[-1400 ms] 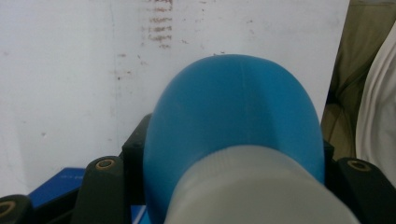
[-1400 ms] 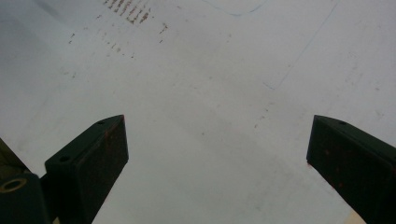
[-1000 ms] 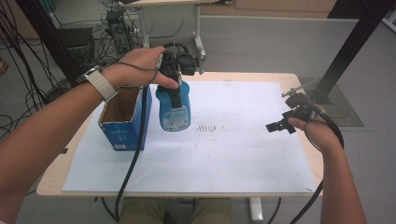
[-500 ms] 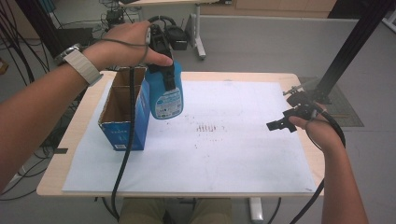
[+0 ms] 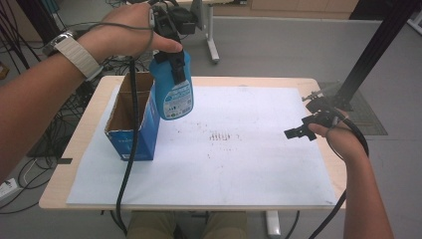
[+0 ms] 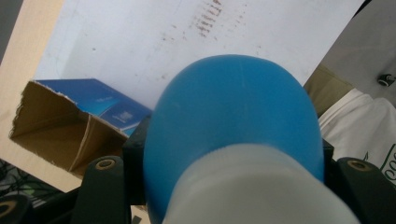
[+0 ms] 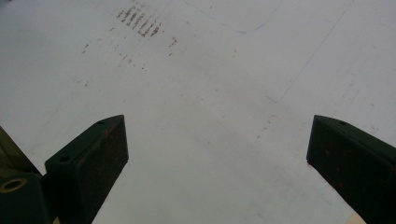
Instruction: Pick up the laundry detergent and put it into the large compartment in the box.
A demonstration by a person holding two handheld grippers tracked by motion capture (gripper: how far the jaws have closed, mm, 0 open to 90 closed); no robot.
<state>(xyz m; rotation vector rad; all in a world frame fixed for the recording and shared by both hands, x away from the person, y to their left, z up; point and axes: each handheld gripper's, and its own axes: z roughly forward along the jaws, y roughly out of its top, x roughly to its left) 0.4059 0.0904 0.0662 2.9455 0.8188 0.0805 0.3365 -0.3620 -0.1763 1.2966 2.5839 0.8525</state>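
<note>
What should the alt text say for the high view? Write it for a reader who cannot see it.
The left gripper, shut on a blue bottle, holds it in the air beside an open blue cardboard box on a white-covered table. The right gripper rests open near the table's right edge.

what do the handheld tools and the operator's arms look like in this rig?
Both tools are black. The right tool has two blocky black jaws with small holes and reddish scuffs on the pads. A black cable trails from the left tool; another loops off the right. Forearms bare, no sleeves; a watch with a light strap on the left wrist.
</note>
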